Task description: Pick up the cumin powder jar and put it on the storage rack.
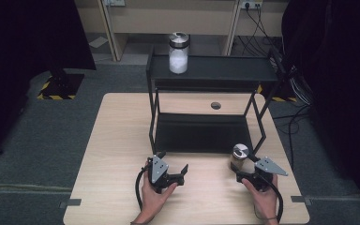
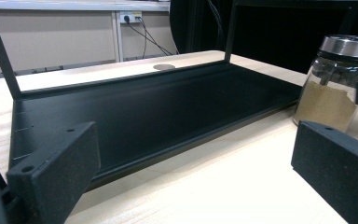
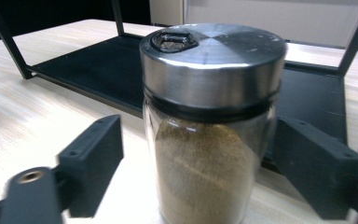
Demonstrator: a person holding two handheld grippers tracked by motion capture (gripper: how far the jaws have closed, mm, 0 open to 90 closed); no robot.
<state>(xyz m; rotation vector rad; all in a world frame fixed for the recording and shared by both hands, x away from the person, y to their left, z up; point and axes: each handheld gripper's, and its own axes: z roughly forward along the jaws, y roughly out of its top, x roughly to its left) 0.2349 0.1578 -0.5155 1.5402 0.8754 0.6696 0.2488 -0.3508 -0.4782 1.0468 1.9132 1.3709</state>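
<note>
Between the jaws of our right gripper (image 1: 246, 169) stands the spice jar (image 1: 239, 158), upright on the tabletop (image 1: 117, 154) just in front of the right end of the black rack's (image 1: 206, 70) lower shelf (image 1: 201, 132). Seen along that gripper, the jar (image 3: 212, 140) rises straight through the middle of the gap, steel lid on top, brown powder below, its long axis vertical and square to the line of the jaws. One jaw lies at the glass on the right; the other stands off it on the left with bare tabletop between, so we judge the jaws partly drawn in around the jar but not yet pressing on both sides. We do not count it as held.

Our left gripper (image 1: 176, 172) sits at the near middle of the tabletop with its jaws spread wide and nothing in them; from its camera the jar (image 2: 338, 84) is well off to the right, so the right hand (image 1: 264, 199) is plainly the nearer one and the one to do the lift.

What the next move turns on, as we see it, is that the jar is already centred and upright: the jaws need only finish coming together level on the glass below the lid. A second jar (image 1: 178, 52), holding something white, stands on the rack's top shelf, well apart.
</note>
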